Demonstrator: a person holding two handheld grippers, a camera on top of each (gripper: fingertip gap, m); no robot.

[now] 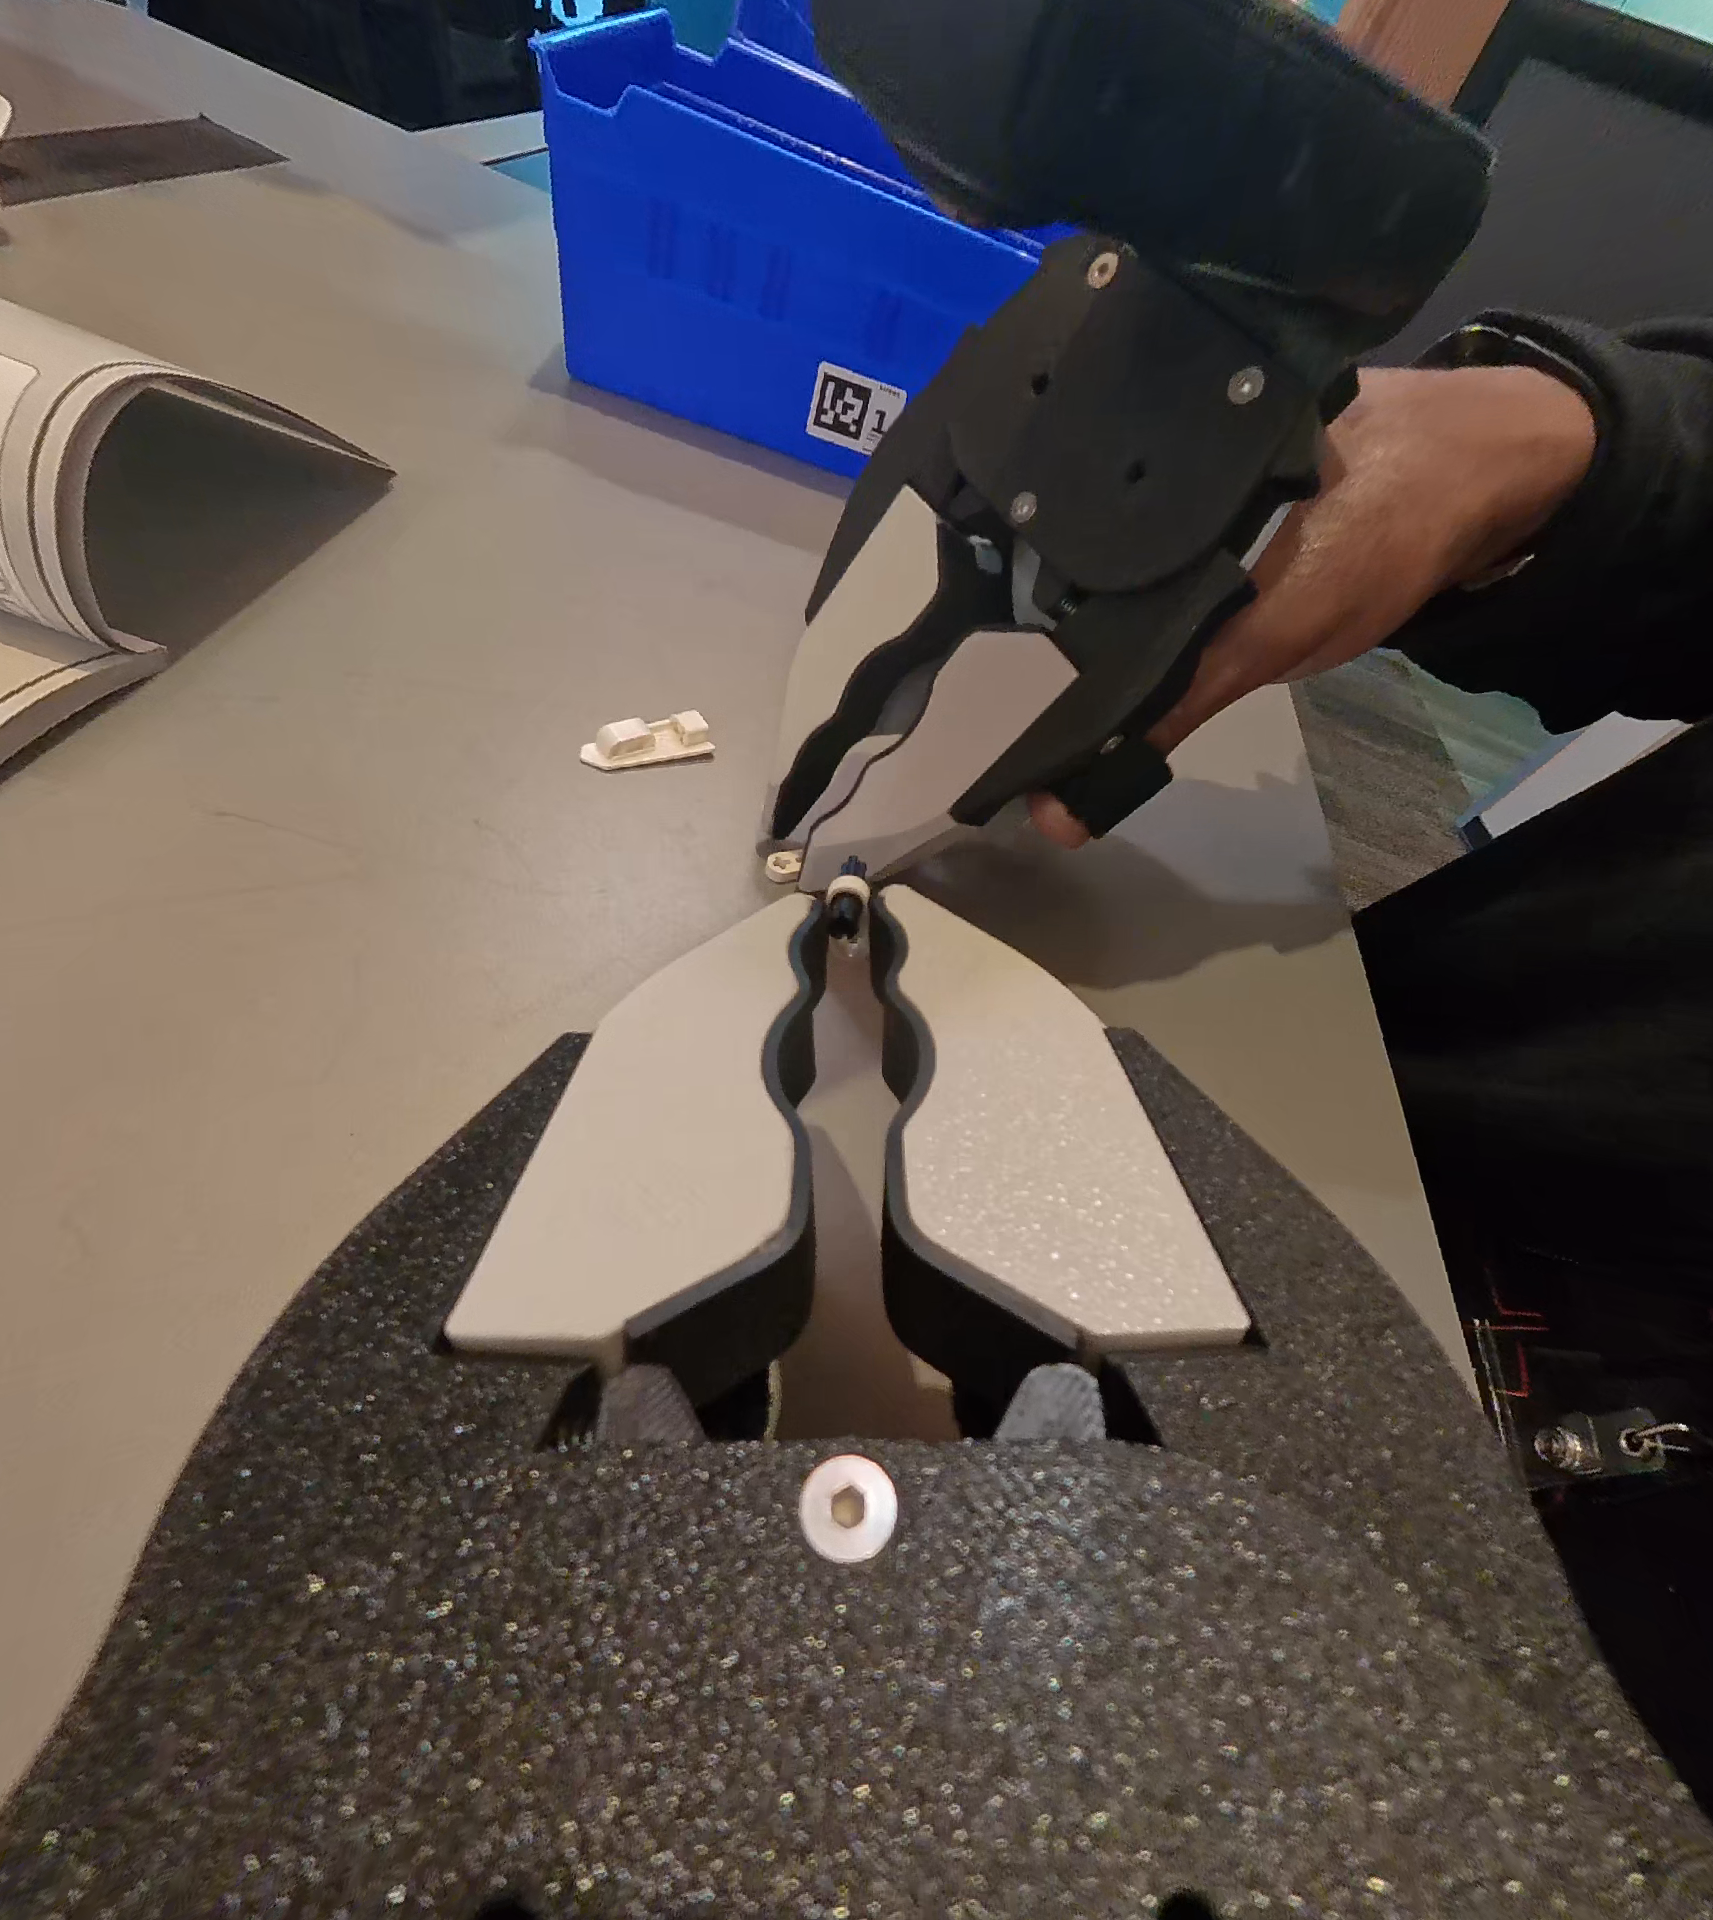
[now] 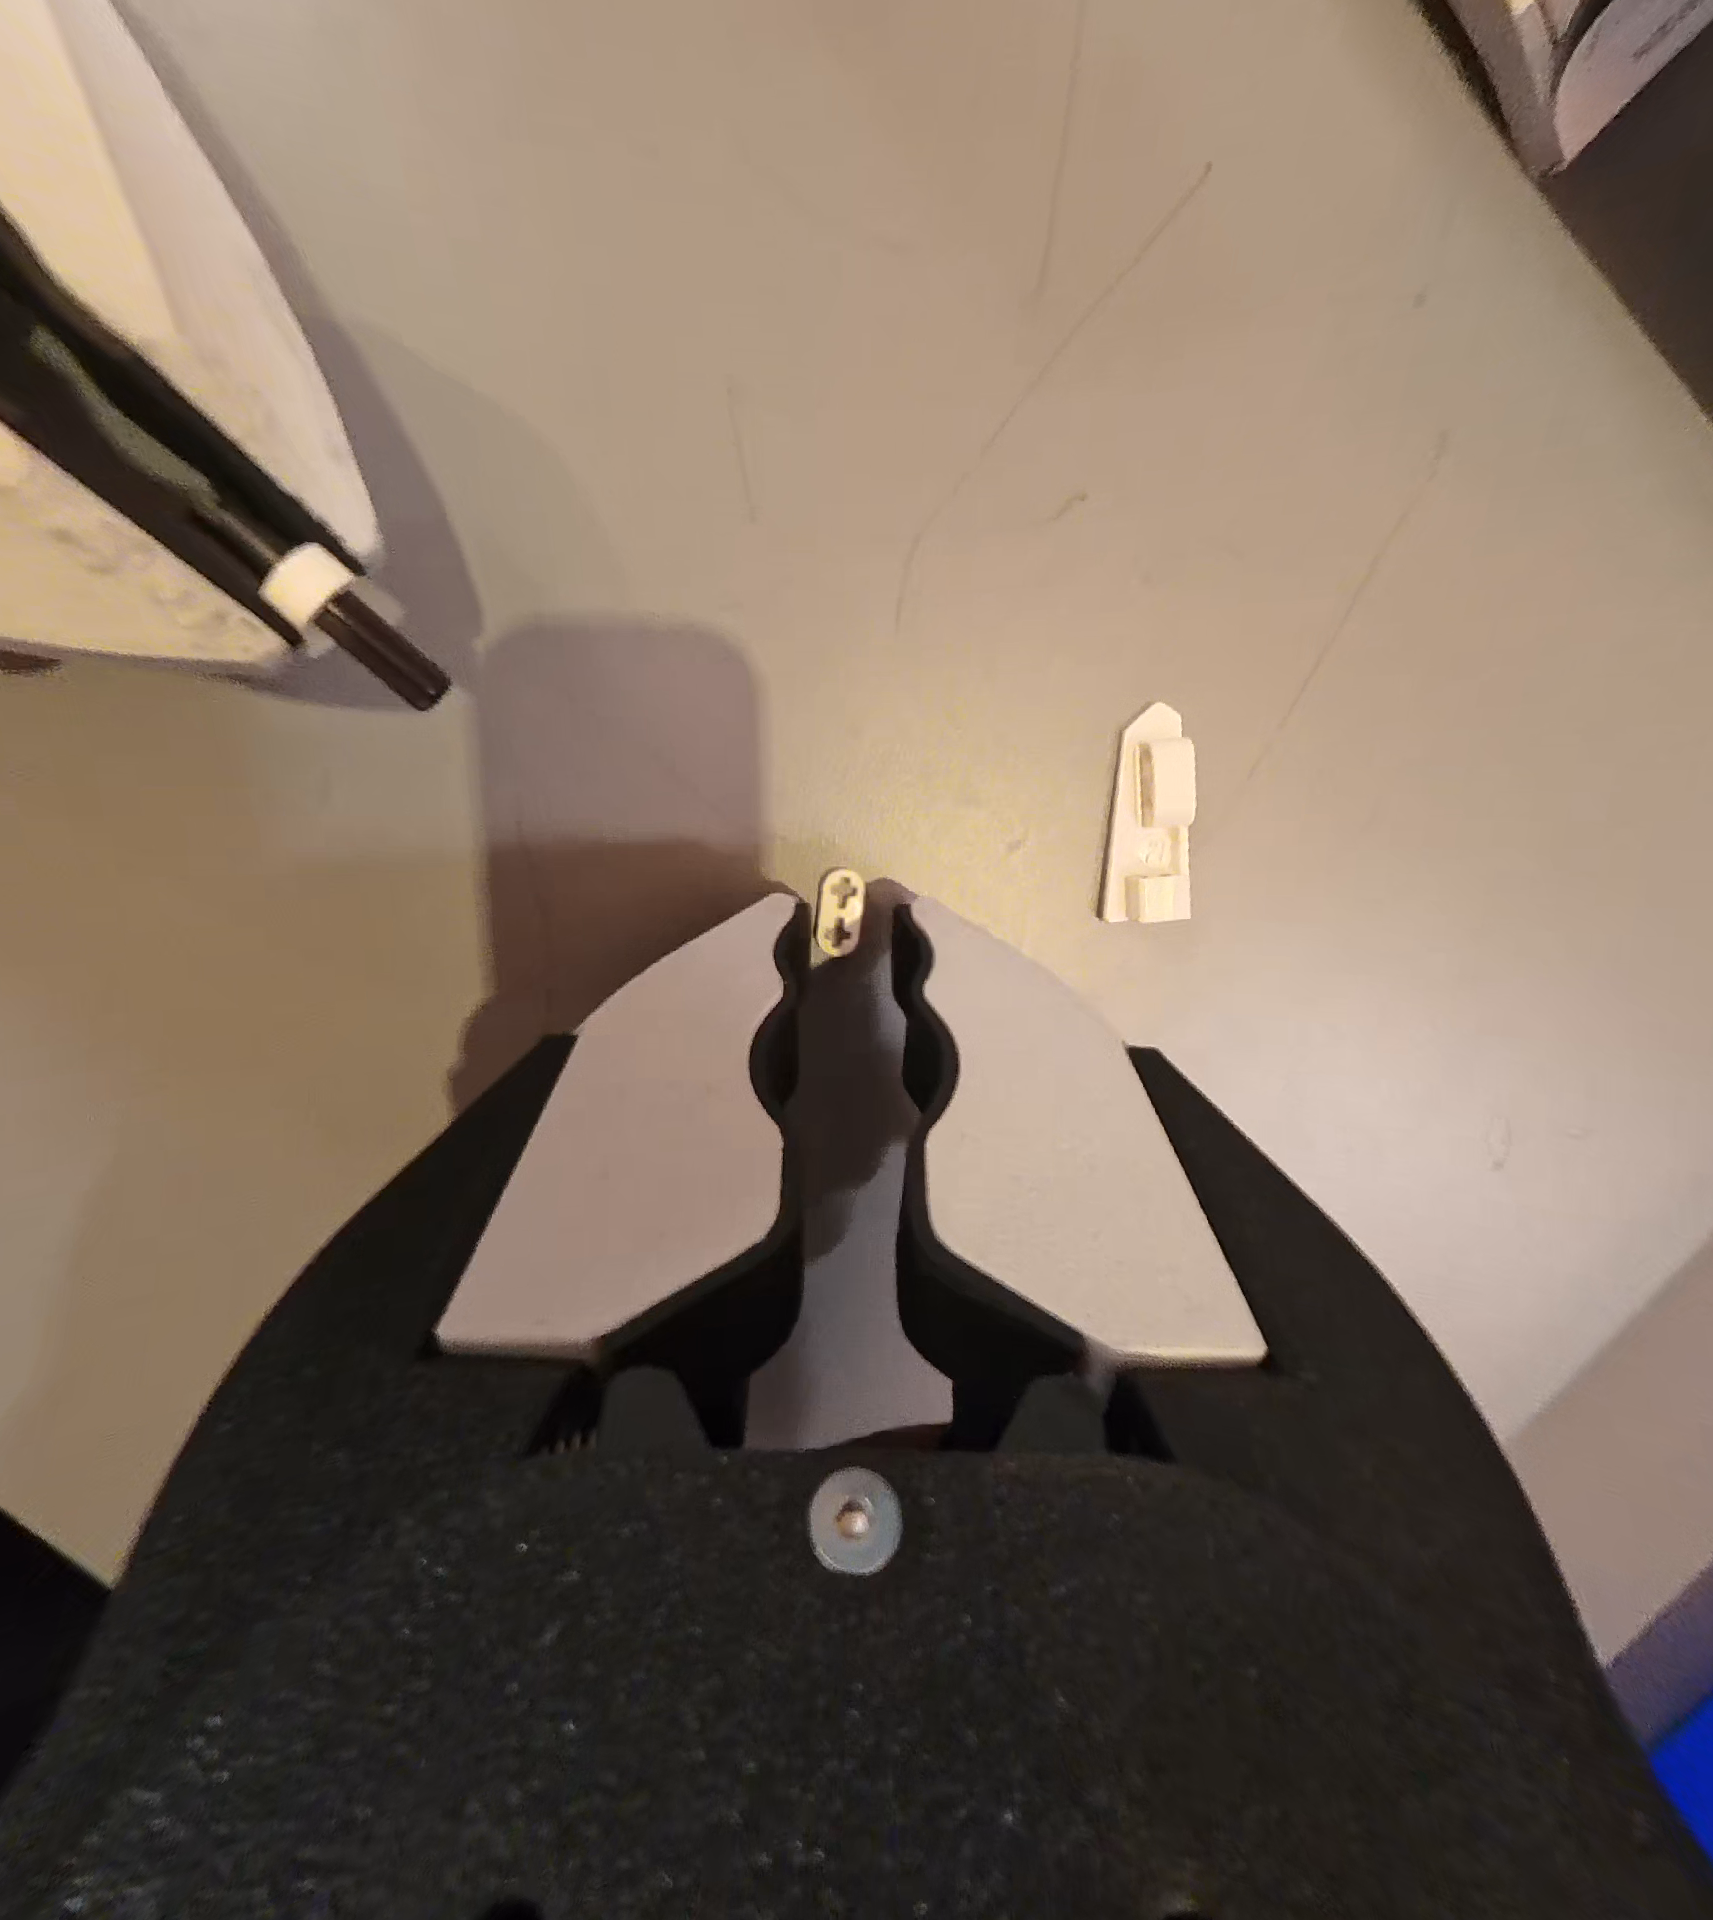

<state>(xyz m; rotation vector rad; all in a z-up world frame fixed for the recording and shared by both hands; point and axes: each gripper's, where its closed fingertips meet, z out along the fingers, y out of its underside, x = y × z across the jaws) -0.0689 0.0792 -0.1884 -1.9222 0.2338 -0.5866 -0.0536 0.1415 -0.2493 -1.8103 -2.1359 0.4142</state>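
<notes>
My left gripper is shut on a short black axle that carries a white ring. The axle sticks out past the fingertips. It also shows in the right wrist view, at the upper left, with the ring at the left gripper's tips. My right gripper points down at the grey table. A small cream oval piece with two cross-shaped holes lies flat on the table between its fingertips. The right pad stands apart from it. The left wrist view shows this piece on the table at the right gripper's tips.
A white clip-shaped part lies on the table, also in the right wrist view. A blue bin stands behind. An open booklet lies at the left. A person's hand holds the right gripper near the table's right edge. There is about 9 centimeters between the tips of the two grippers.
</notes>
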